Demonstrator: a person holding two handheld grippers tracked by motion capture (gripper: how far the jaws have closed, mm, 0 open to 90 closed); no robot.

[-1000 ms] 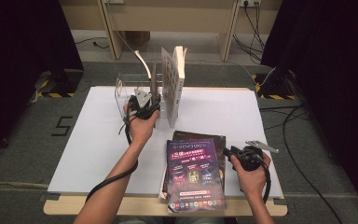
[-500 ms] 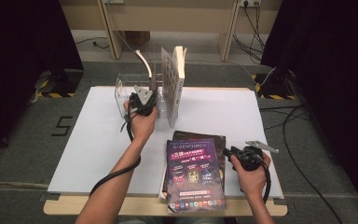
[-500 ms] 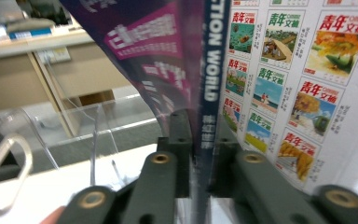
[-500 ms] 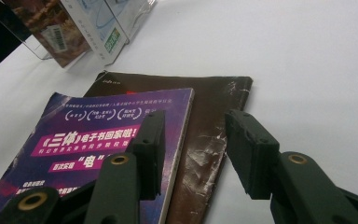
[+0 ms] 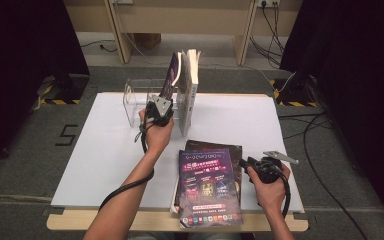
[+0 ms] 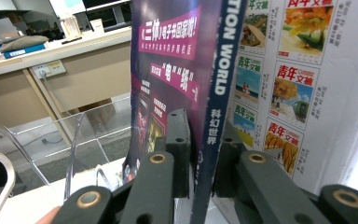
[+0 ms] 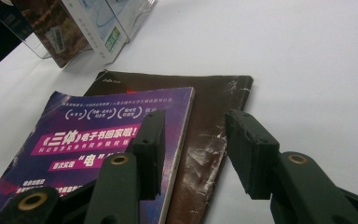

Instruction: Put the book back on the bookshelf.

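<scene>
While the left gripper [image 6: 193, 154] is pinching the spine of the purple magazine [image 6: 177, 70] low down, the pads are sitting on either side of the thin edge, and the jaws have just been closing and then easing a little with the magazine between them. The magazine is standing upright at upper centre of the high view, in the clear rack [image 5: 137, 97], just beside the white book [image 5: 190, 85] already filed there. Judging by the way its top is curling, it is light, thin and floppy, with a glossy cover that could slip; the spine near the bottom looks like the stiffest place to grip, and a hold higher up would probably let it bend.

Farther out, the right gripper [image 7: 193, 144] is hovering with jaws spread over the stack at lower centre: another purple magazine [image 7: 98, 140] lying flat on a dark brown one [image 7: 209, 121], on the white table [image 5: 105, 150].

Compared with the earlier high views, the standing magazine is leaning closer against the white book, while the left hand is barely shifting and the right is staying put.
</scene>
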